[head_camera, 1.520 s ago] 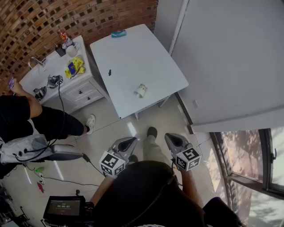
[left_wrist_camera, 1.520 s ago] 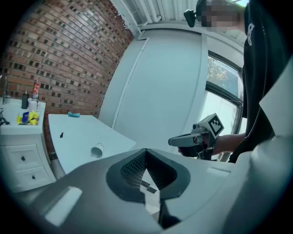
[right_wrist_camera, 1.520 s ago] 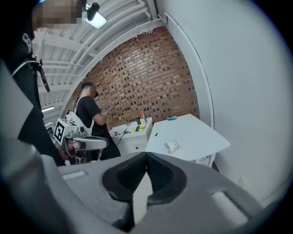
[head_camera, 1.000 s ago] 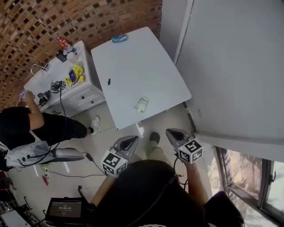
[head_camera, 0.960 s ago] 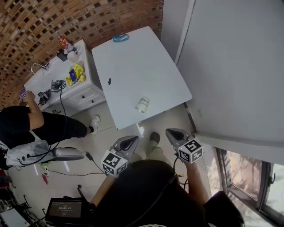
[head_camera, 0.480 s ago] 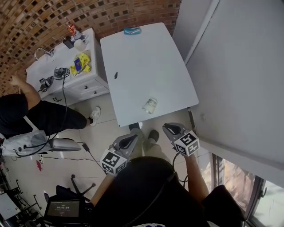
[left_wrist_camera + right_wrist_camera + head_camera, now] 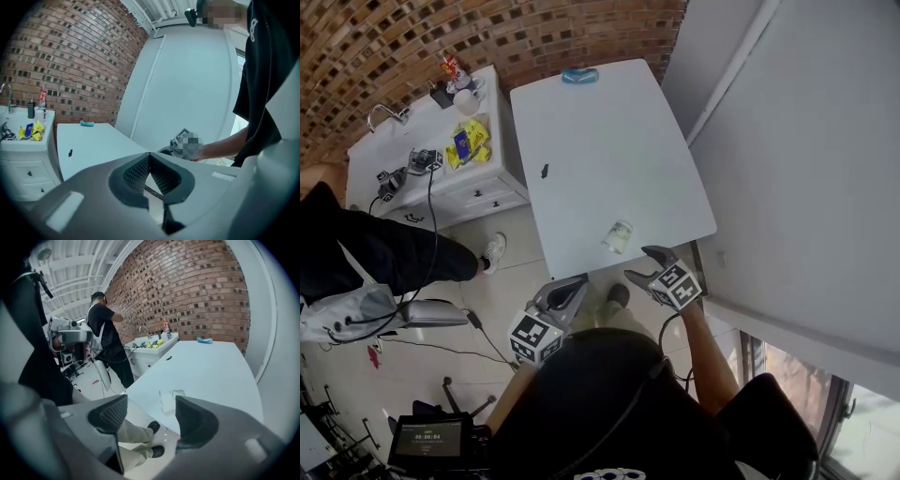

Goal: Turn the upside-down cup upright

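Note:
A small clear cup [image 7: 619, 236] stands upside down near the front edge of the white table [image 7: 600, 141]. In the right gripper view the cup [image 7: 171, 399] shows just beyond the gap between the jaws, untouched. My right gripper [image 7: 643, 263] hovers just short of the table's edge, close to the cup; its jaws are opening and nothing is between them [image 7: 150, 420]. My left gripper [image 7: 572, 287] hangs lower left over the floor, short of the table. Its jaws [image 7: 149, 161] are shut and empty.
A blue object [image 7: 580, 75] lies at the table's far end and a small black item [image 7: 545, 171] at its left edge. A white sink cabinet [image 7: 441, 159] with yellow packets stands left; a person in black [image 7: 356, 253] is beside it. A wall [image 7: 787, 169] bounds the right.
I have stepped closer to the table. The right gripper has moved forward and down toward the cup, and its jaws have parted. The left gripper has moved forward a little, still shut.

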Demonstrator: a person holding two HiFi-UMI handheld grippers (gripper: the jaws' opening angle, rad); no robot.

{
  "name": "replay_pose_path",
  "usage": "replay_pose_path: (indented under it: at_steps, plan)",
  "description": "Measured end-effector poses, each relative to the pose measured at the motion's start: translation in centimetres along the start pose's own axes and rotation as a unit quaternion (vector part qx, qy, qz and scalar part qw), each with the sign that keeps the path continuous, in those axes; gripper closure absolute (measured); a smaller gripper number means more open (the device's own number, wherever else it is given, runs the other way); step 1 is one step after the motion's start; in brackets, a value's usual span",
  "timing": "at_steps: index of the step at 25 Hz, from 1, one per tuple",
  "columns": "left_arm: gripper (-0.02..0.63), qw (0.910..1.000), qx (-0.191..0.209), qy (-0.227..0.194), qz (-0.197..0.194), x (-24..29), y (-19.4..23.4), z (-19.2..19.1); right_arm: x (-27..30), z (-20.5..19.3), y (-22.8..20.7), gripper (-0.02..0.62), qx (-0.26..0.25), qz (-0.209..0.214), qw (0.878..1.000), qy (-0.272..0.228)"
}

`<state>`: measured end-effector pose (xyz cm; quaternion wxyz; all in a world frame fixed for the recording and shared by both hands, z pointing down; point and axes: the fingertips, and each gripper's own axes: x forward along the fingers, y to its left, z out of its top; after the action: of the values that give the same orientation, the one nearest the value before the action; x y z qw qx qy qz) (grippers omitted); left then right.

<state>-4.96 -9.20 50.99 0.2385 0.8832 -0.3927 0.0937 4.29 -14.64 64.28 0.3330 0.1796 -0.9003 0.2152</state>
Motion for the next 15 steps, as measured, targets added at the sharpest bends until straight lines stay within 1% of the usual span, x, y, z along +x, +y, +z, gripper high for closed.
replay_pose_path:
  at_steps: [4,10,15]
  plan:
    - [0.594,0.9999,-0.009,0.005,0.008,-0.5,1.4,-0.5,2.4,-0.7,-1.1,0.28,-0.001,-0.004,1.0,0.025]
    - [0.594,0.9992,-0.034,0.001,0.022,-1.4,3.6,-0.3,5.2,-0.5,-2.6,0.244,-0.01,-0.025,0.998,0.049]
    - [0.594,0.9985,-0.045,0.004,0.032,-2.0,5.3,-0.6,7.7,-0.6,-3.3,0.233,-0.016,-0.017,0.997,0.073]
